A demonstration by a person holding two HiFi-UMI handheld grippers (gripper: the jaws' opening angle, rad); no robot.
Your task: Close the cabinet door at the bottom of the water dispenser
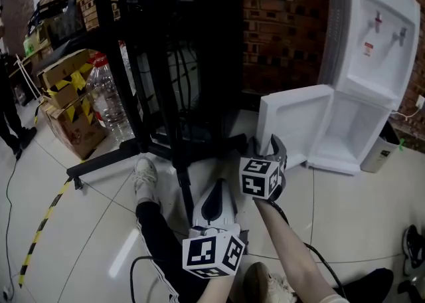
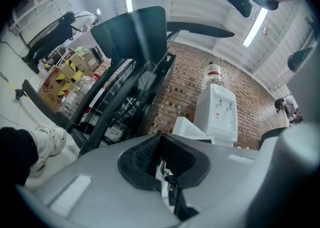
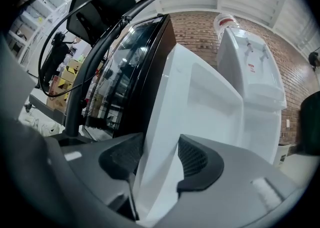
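Note:
The white water dispenser (image 1: 372, 49) stands against the brick wall at the right. Its bottom cabinet door (image 1: 292, 125) is swung wide open to the left, baring the empty white compartment. My right gripper (image 1: 269, 145) is at the door's free edge; in the right gripper view the door (image 3: 200, 107) fills the gap of the right gripper (image 3: 157, 154), with both pads against it. My left gripper (image 1: 218, 189) hangs low and nearer to me, apart from the door. In the left gripper view the left gripper (image 2: 161, 144) is shut on nothing and faces the dispenser (image 2: 217, 114).
A black metal rack (image 1: 172, 62) stands just left of the door, its base bars on the floor. Cardboard boxes (image 1: 66, 96) and a large water bottle (image 1: 109, 99) sit farther left. A person's shoe (image 1: 145, 175) is below the rack. A small white bin (image 1: 380, 152) stands right of the dispenser.

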